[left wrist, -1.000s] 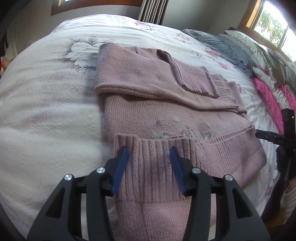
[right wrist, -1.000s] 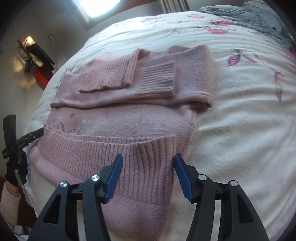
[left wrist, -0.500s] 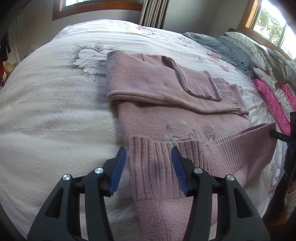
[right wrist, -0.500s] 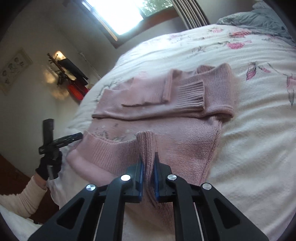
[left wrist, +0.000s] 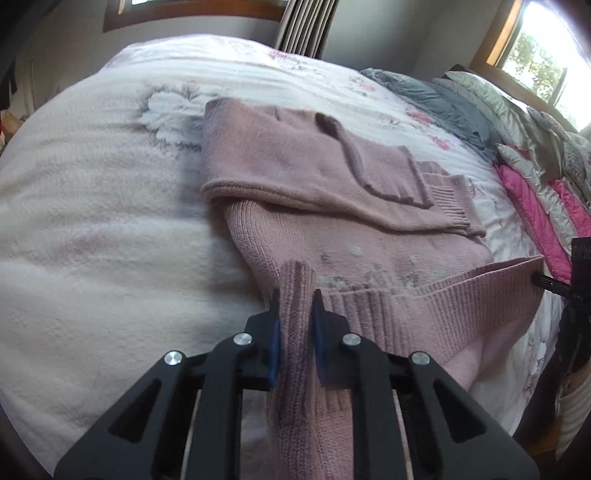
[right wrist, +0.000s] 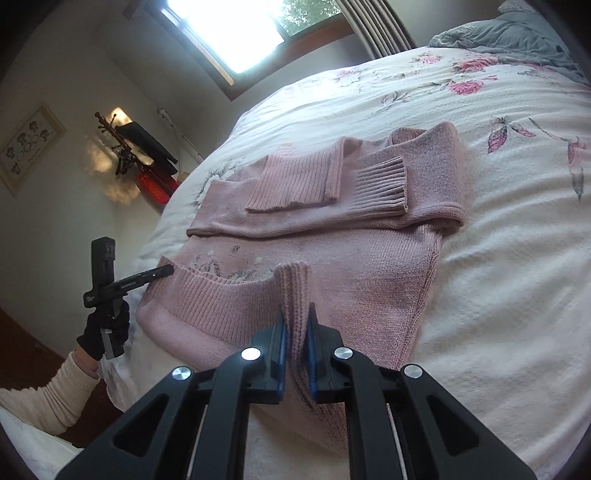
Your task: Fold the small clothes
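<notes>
The sweater [left wrist: 332, 229] is laid on the bedspread [left wrist: 110, 221] at frame centre, sleeves [right wrist: 380, 181] folded across its upper part. Its ribbed hem [right wrist: 229, 295] is positioned at lower centre. Pillows [left wrist: 535, 155] are stacked at the right edge.

Home bedroom: floral-quilted bed [right wrist: 480, 258], curtained window [right wrist: 236, 33].

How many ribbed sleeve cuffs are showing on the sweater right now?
2: both on the pink sweater, folded across its chest. One cuff lies toward the window; the other cuff sits beside it.
</notes>
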The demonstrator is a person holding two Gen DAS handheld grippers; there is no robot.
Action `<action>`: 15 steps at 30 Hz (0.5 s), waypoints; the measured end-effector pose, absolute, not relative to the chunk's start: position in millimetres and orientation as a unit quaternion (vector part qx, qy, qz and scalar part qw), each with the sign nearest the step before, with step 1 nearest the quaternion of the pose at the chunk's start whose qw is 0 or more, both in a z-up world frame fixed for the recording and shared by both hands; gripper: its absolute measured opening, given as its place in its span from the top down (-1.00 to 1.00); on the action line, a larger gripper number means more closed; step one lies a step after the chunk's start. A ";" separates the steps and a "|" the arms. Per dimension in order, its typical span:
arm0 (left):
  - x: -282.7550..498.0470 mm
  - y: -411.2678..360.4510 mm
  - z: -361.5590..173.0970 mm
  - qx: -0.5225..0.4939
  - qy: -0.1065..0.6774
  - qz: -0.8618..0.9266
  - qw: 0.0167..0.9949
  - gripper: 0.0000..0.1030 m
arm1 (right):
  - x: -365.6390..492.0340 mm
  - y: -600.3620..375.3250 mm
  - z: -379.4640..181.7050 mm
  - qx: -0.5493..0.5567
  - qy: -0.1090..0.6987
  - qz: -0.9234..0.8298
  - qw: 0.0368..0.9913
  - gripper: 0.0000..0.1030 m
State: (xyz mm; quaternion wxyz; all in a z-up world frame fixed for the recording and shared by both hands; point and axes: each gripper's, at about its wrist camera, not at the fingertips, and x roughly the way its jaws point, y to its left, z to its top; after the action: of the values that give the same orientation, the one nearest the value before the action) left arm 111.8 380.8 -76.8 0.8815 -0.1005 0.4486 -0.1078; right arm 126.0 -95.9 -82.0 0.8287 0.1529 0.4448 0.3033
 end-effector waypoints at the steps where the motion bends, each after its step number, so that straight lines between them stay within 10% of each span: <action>1: 107.9 380.7 -73.0 -0.097 0.442 -0.104 0.886 0.75 | 125.4 -96.7 -81.6 0.153 0.444 0.303 0.829 0.83; 15: 69.4 381.4 -23.8 -0.127 0.363 -0.129 0.914 0.84 | 118.4 -100.4 -63.6 0.166 0.423 0.304 0.837 0.83</action>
State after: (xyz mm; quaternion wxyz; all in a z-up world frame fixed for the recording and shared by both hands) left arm 69.4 381.4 -23.8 0.9140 -0.1270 0.3632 -0.1288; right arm 118.4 -100.4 -63.6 0.8375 0.1665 0.4227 0.3037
